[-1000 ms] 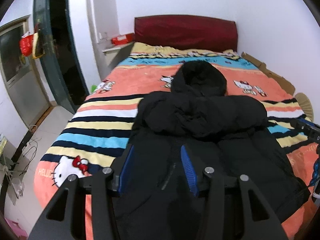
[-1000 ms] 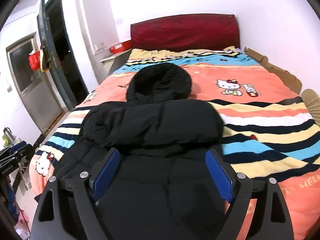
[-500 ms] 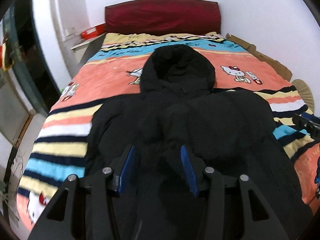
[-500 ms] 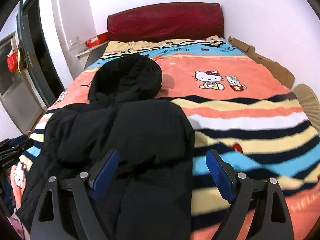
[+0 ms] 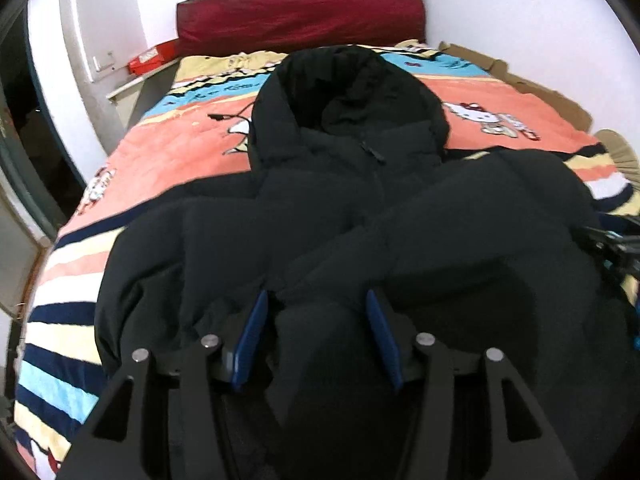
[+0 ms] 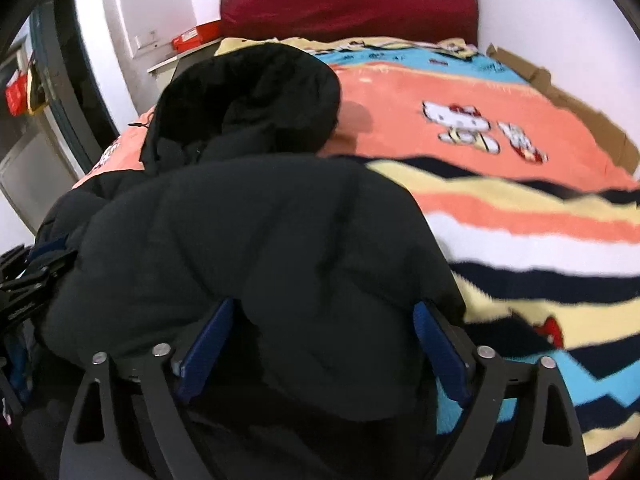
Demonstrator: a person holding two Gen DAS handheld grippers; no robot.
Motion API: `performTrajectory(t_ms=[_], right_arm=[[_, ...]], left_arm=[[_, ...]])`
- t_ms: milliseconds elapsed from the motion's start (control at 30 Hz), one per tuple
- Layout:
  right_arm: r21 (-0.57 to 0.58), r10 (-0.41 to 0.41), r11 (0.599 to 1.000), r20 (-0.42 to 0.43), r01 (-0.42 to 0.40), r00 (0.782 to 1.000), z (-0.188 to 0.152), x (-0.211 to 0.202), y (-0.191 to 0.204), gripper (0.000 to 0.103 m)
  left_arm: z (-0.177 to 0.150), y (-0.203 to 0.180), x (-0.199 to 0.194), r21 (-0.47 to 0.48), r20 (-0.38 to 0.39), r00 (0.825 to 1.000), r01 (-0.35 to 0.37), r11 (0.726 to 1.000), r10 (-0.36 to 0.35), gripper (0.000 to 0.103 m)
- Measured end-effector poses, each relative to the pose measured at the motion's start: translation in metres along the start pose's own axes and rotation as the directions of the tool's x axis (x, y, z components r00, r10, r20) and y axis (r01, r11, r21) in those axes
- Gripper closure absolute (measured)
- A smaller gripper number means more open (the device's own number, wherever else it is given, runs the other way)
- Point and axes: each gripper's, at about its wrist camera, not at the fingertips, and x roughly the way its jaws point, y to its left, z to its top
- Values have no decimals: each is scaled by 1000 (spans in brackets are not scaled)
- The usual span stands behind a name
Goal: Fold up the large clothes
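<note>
The black coat (image 5: 360,208) lay spread on the striped blanket (image 5: 160,148), hood (image 5: 344,92) at 12 o'clock toward the red headboard (image 5: 300,8), sleeves crossed over the chest. The left gripper (image 5: 316,332) hung over the middle of the coat, jaws partly apart and opening, padding bulging between the blue pads but not pinched. The right gripper (image 6: 324,348) stood over the coat's 3 o'clock side, jaws wide and opening too, straddling the puffy edge and holding nothing. The likely trouble: thick, springy fill could let the pads close on the outer shell alone, so one layer would lift while the rest sagged. The crossed sleeves might slide loose during a fold. Uneven bites by the two grippers would skew the crease
</note>
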Motion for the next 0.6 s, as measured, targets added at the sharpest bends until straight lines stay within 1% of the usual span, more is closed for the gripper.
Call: performTrajectory(t_ms=[67, 167, 267, 333, 467, 533, 600], right_arm=[[17, -8, 1000, -12, 8, 1000, -7, -1, -12, 12], [8, -55, 998, -23, 55, 998, -11, -7, -18, 12], [-13, -95, 995, -19, 95, 995, -12, -21, -17, 12], [-29, -91, 995, 3, 91, 996, -9, -33, -9, 12], [-63, -56, 996, 51, 60, 997, 6, -46, 17, 12], [-77, -32, 996, 63, 36, 998, 14, -45, 34, 12], [-103, -22, 994, 56, 27, 998, 19, -37, 50, 12]], left_arm=[[-8, 3, -8, 23, -6, 1000, 10, 1000, -10, 53], [-20, 7, -23, 73, -14, 1000, -2, 997, 3, 53], [-21, 13, -39, 69, -4, 1000, 0, 998, 0, 53], [-15, 21, -50, 64, 27, 999, -21, 998, 20, 53], [4, 48, -47, 4, 51, 997, -64, 998, 64, 53], [12, 63, -40, -37, 58, 995, -85, 996, 87, 53], [17, 78, -26, -91, 52, 995, -84, 992, 89, 53]])
